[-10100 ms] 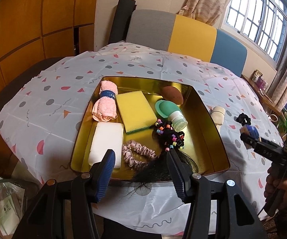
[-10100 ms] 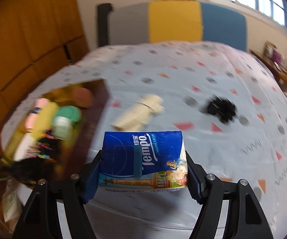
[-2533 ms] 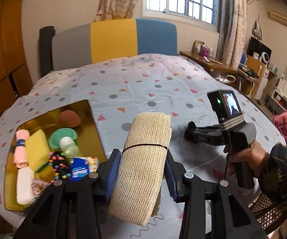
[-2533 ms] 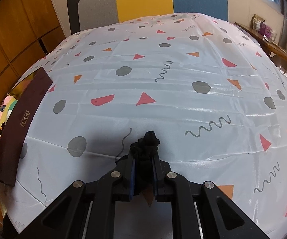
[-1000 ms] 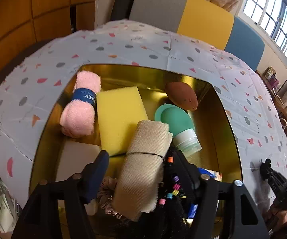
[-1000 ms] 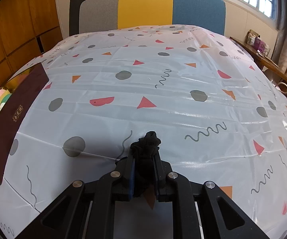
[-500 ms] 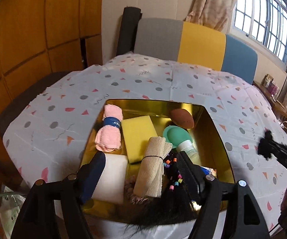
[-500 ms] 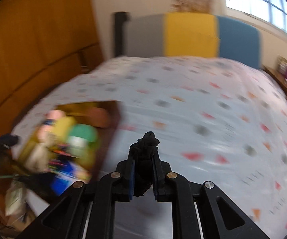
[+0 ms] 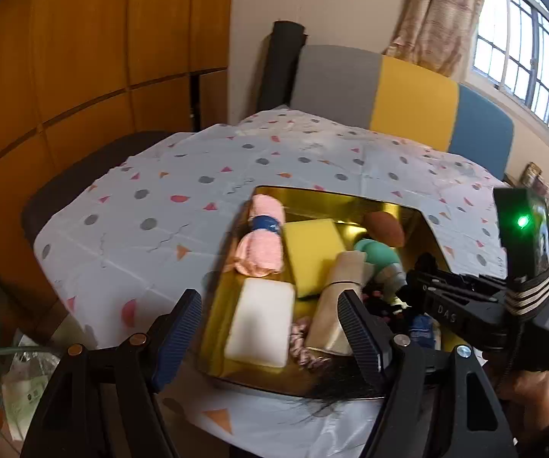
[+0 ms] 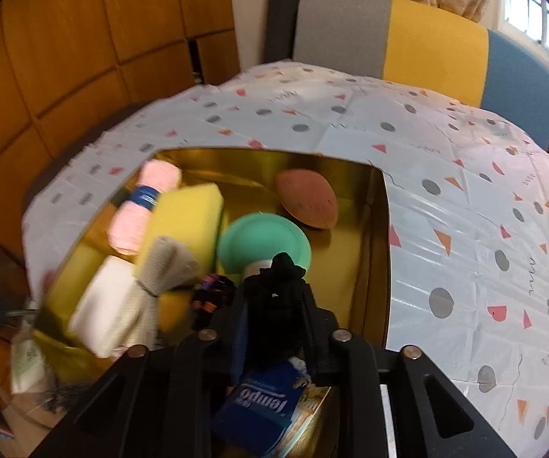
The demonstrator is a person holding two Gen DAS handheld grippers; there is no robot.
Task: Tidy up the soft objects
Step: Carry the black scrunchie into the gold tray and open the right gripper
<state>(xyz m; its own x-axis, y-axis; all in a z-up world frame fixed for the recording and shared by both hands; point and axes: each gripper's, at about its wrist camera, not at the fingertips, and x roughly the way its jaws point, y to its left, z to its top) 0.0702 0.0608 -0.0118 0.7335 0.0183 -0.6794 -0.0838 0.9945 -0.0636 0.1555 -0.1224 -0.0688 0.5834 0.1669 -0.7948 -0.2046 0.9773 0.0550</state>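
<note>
Black fabric scrunchie [image 10: 274, 290] pinched in right hand-held gripper [image 10: 274, 324] at lower centre, above gold metal tray [image 10: 369, 267] holding yellow sponge [image 10: 186, 217], pink rolled towel [image 10: 140, 206], left hand-held gripper [image 9: 270, 328] spread, empty.

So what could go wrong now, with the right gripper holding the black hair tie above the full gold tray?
The black hair tie is bunched between the right gripper fingers, so it may snag on a pad when released. The gold tray is crowded: the tie could land on the green bottle and roll aside. The left gripper, open, hangs close by; the two could bump.
</note>
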